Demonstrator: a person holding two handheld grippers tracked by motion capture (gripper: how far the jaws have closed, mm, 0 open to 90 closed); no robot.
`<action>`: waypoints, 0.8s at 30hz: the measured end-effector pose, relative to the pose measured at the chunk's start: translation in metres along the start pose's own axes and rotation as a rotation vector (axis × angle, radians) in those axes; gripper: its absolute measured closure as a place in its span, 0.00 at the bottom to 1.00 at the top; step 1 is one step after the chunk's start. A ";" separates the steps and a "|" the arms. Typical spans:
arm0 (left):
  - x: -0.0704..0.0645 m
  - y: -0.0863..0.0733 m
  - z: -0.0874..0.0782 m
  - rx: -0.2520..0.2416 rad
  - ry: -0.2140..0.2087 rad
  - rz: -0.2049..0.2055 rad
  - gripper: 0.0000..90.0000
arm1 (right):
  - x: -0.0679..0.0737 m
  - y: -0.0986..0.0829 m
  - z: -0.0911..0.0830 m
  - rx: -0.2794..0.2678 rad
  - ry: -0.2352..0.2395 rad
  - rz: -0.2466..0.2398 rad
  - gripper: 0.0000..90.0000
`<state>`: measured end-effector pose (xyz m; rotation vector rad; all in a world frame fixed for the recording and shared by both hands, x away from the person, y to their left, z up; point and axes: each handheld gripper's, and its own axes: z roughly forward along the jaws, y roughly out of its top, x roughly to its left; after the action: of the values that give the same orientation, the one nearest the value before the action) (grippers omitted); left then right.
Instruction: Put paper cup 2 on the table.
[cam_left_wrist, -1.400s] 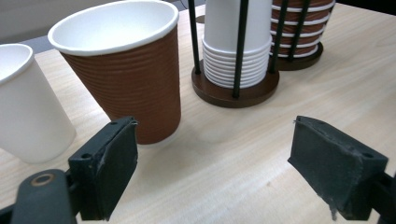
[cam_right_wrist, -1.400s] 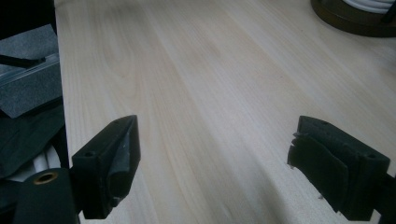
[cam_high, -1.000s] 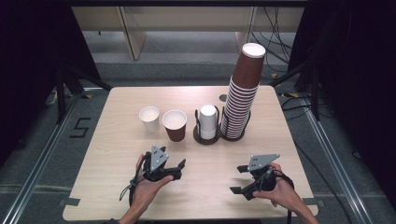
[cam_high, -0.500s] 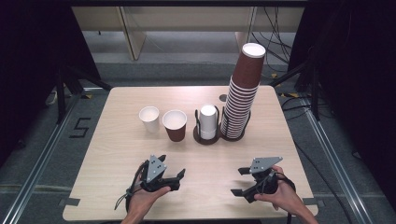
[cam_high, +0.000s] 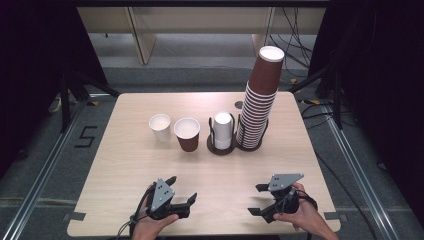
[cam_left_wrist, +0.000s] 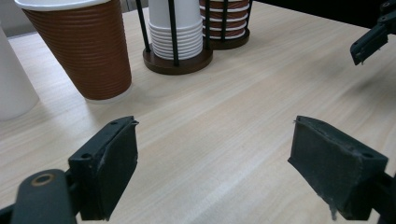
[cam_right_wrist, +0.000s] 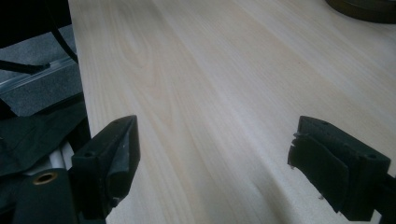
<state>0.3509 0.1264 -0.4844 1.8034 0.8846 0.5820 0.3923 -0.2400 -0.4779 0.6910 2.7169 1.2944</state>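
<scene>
Near edge of the pale wooden table: left gripper, jaws wide apart, holding nothing; right gripper, jaws likewise wide and empty, both low over bare wood.

Mid-table, well apart from both grippers: loose ribbed brown paper cup, upright, just beside a loose white paper cup. The left gripper view faces the brown cup.

Beyond, to the right: short stack of white cups in a black wire holder; tall leaning stack of brown cups in a second holder.

Step judged: standing off between handlings. Next move: a forward reach, probably by the left gripper, jaws kept wide to straddle a loose cup, closing gently.
</scene>
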 end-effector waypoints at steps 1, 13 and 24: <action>-0.001 -0.001 -0.001 0.004 0.002 0.002 0.16 | 0.002 -0.001 0.000 0.000 -0.001 0.006 0.18; -0.013 -0.015 -0.017 0.010 -0.020 0.003 0.16 | 0.008 -0.011 -0.002 0.002 -0.011 0.012 0.18; -0.030 -0.020 -0.027 0.006 -0.033 0.026 0.16 | 0.011 -0.019 -0.002 0.036 -0.028 0.037 0.18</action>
<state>0.3069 0.1230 -0.4924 1.8269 0.8425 0.5655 0.3744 -0.2473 -0.4889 0.7604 2.7244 1.2360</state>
